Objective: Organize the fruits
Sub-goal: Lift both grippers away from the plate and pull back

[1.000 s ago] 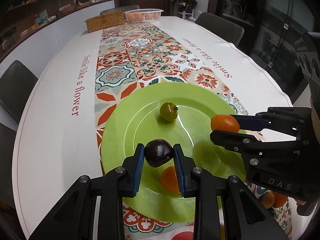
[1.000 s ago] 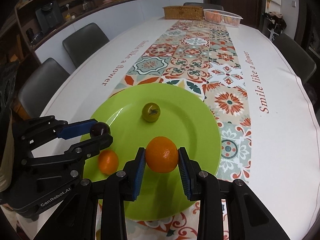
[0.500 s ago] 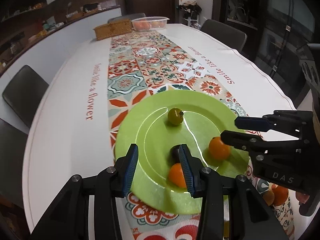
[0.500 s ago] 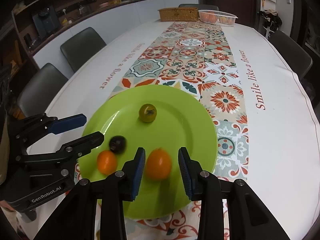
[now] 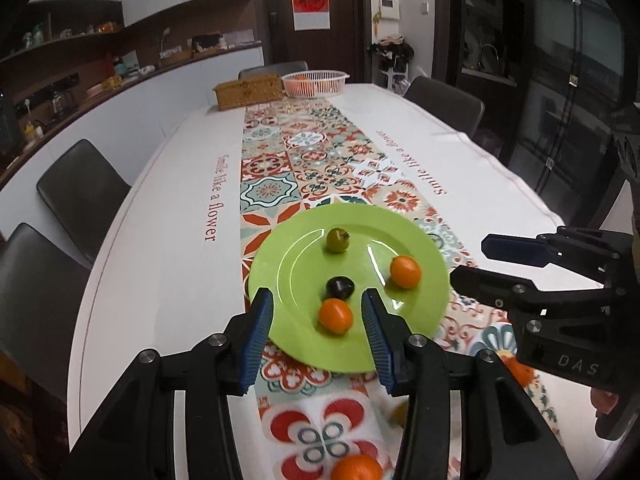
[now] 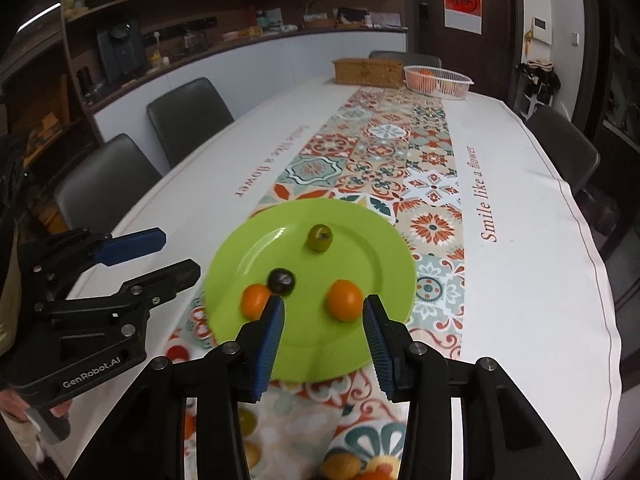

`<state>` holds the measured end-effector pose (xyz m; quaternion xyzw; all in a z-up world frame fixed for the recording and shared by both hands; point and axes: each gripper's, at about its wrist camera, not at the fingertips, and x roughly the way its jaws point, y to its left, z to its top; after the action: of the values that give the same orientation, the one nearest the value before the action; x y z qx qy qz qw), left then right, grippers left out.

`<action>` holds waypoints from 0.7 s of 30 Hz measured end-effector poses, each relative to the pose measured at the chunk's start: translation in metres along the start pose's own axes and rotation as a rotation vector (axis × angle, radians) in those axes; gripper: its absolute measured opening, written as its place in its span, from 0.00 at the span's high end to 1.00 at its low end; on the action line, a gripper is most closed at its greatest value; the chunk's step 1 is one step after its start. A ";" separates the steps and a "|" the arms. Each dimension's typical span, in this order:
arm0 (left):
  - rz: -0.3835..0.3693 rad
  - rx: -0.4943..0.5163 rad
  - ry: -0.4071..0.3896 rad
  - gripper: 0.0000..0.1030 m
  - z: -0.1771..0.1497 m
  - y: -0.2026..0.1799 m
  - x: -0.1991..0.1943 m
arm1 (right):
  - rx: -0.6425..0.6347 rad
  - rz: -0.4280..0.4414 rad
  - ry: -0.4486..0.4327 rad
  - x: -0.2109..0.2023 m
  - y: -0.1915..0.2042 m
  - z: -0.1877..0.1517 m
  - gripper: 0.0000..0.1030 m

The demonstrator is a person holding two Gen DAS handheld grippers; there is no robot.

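A green plate (image 5: 424,300) (image 6: 384,264) sits on the patterned runner. On it lie a green fruit (image 5: 338,239) (image 6: 319,237), a dark fruit (image 5: 339,287) (image 6: 281,281) and two oranges (image 5: 405,271) (image 5: 335,315) (image 6: 343,300) (image 6: 255,300). My left gripper (image 5: 318,336) is open and empty above the plate's near edge. My right gripper (image 6: 325,340) is open and empty, also above the near edge. Each gripper shows in the other's view: the right one (image 5: 476,264), the left one (image 6: 176,254).
Loose oranges lie on the runner close below me (image 5: 356,467) (image 6: 340,465). A wicker box (image 5: 248,91) and a white basket of fruit (image 5: 314,82) stand at the table's far end. Dark chairs (image 5: 80,184) line both sides.
Both grippers opened, let the dark fruit and the orange go onto the plate, and drew back and up from it.
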<state>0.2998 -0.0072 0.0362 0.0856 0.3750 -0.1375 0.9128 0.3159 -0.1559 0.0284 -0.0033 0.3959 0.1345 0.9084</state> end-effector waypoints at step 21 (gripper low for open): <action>0.014 -0.025 -0.143 0.32 -0.053 -0.041 -0.104 | -0.059 -0.050 -0.151 -0.101 0.022 -0.061 0.33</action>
<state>0.1805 -0.0131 0.0703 0.0666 0.3101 -0.1324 0.9391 0.2011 -0.1663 0.0618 -0.0298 0.3217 0.1233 0.9383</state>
